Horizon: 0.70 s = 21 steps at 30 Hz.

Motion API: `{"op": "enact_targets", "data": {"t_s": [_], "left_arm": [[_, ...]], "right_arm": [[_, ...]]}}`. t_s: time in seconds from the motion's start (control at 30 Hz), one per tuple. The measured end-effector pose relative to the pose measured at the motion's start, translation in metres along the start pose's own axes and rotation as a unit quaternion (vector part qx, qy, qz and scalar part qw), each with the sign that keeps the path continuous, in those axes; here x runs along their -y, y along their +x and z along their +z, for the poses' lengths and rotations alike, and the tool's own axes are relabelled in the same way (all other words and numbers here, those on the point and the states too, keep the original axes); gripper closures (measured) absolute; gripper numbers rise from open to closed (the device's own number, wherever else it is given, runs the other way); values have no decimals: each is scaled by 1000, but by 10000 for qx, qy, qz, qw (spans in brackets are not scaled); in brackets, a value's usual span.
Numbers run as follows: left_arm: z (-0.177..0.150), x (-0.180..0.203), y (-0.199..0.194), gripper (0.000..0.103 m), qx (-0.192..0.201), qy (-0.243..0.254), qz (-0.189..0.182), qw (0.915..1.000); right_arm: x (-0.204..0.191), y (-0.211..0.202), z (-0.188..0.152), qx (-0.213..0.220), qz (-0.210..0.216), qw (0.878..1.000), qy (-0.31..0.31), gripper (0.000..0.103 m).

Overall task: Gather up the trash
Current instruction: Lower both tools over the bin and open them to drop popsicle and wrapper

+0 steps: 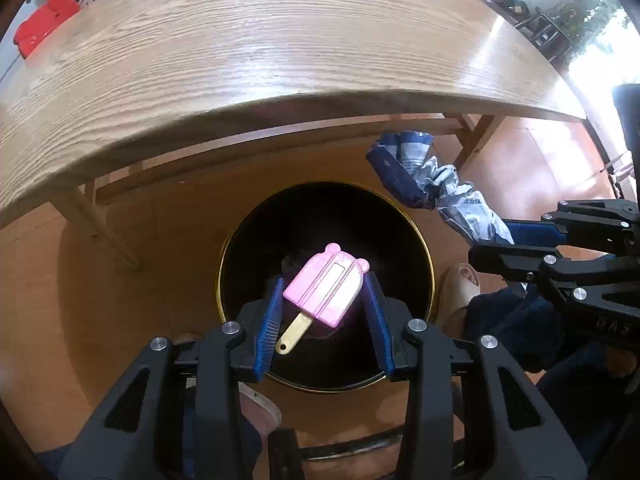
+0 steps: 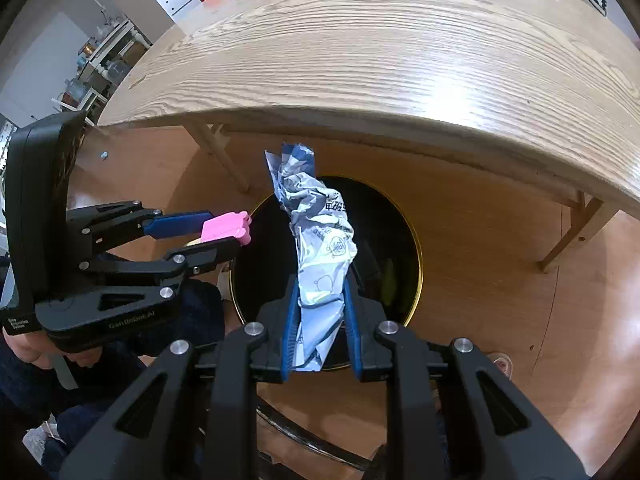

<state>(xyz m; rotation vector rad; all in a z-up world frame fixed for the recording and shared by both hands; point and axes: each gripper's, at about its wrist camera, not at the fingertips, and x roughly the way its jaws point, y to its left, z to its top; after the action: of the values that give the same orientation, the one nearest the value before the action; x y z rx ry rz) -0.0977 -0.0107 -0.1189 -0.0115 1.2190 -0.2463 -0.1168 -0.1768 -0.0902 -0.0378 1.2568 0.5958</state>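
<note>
A black round trash bin (image 1: 248, 240) with a gold rim stands on the floor below both grippers; it also shows in the right wrist view (image 2: 400, 232). My left gripper (image 1: 324, 292) is shut on a pink popsicle toy (image 1: 326, 288) with a tan stick, held over the bin's mouth. The toy also shows in the right wrist view (image 2: 226, 227). My right gripper (image 2: 320, 292) is shut on a crumpled blue-and-white wrapper (image 2: 316, 232), held upright above the bin. The wrapper also shows in the left wrist view (image 1: 440, 188).
A wooden table (image 1: 240, 52) stands just beyond the bin, its edge overhanging; its legs (image 1: 100, 224) come down left and right. A red object (image 1: 44, 24) lies past the table's far corner. My feet (image 1: 460, 292) are near the bin.
</note>
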Motion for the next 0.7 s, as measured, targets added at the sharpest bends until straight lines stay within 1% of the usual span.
{"op": "enact_targets", "data": {"t_s": [0.4,0.5,0.53,0.57,0.6,0.63,0.7], "left_arm": [[0,0,2,64,-34,-5,-59,10000],[0,-1,3,64,-12,2,-15,10000],[0,0,3,64,-15,7,-10,10000],[0,0,3,64,-21,2,-13,10000],[0,-1,3,61,-26,-15,-6,10000],[1,-1,3,58,-30,-25,-3,10000],[1,-2,3,36,-1,-66,20,10000]], "right_arm": [[1,-4,2,73,15,10000,53,81],[2,-6,3,106,-6,9999,87,77],[3,-7,3,135,-27,9999,98,72],[3,-8,4,163,-41,9998,116,62],[3,-9,4,198,-45,9997,131,56],[4,-11,5,238,-46,9996,144,47],[4,-14,6,316,-41,9994,156,45]]}}
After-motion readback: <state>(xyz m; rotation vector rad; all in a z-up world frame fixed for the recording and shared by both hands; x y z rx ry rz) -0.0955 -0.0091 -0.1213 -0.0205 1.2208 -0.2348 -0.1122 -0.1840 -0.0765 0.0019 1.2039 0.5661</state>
